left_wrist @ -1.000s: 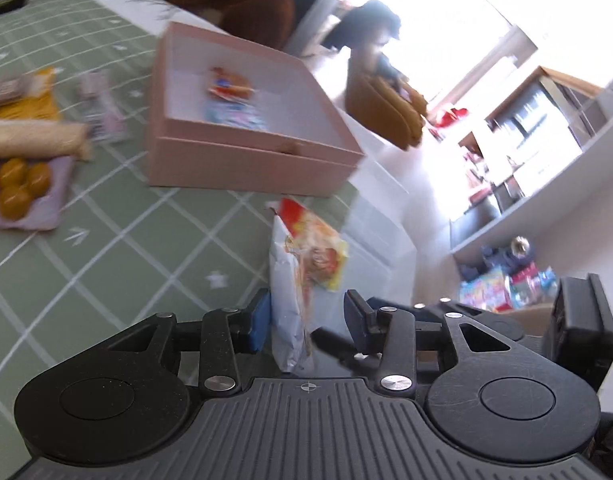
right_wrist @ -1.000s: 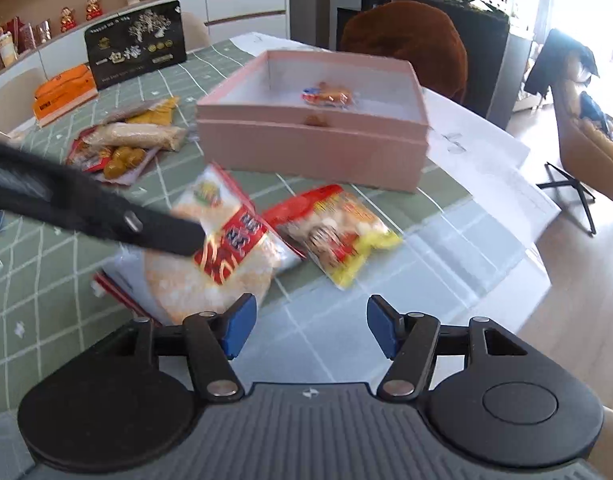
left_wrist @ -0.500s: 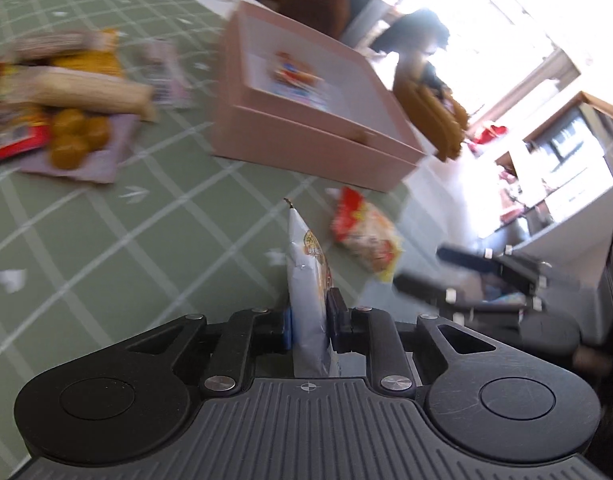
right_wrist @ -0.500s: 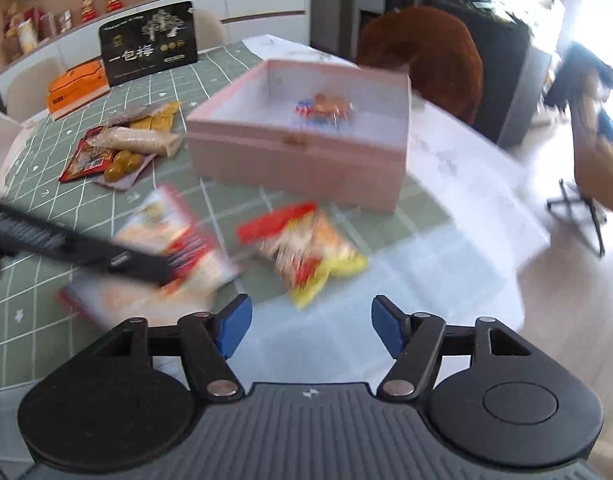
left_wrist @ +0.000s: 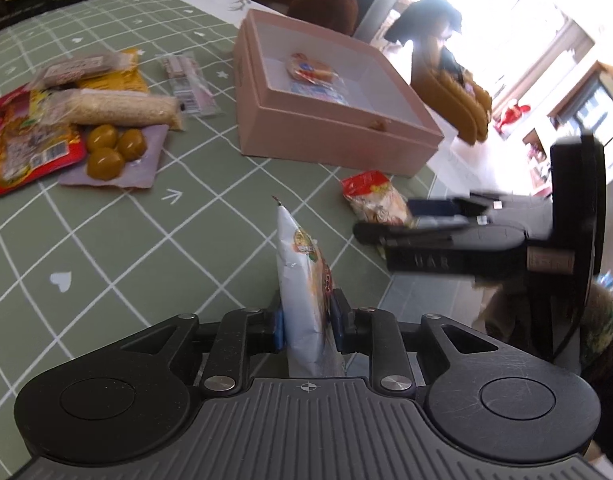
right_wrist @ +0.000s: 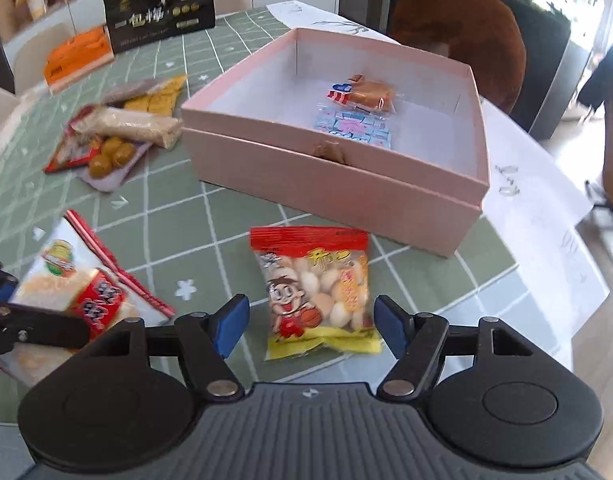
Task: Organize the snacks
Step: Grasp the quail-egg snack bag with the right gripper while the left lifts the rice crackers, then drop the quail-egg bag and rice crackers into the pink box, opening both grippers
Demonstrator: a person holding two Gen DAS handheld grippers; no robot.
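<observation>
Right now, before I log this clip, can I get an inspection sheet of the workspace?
Surface: green grid tablecloth, white cover at its far edge.
Job's things: pink box open, two snacks inside; red biscuit bag lying flat before it; rice cracker pack held on edge.
Clutter: snack pile left of the box; black gift box; orange bag.
Tongs: left tongs shut on the cracker pack; right tongs open, straddling the biscuit bag.
Cables: nothing seen.
Surroundings: brown chair, shelf with figurines.

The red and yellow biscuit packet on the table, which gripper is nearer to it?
Right. The right gripper straddles the biscuit packet, open; the left gripper sits off to its side, gripping a rice cracker packet.
</observation>
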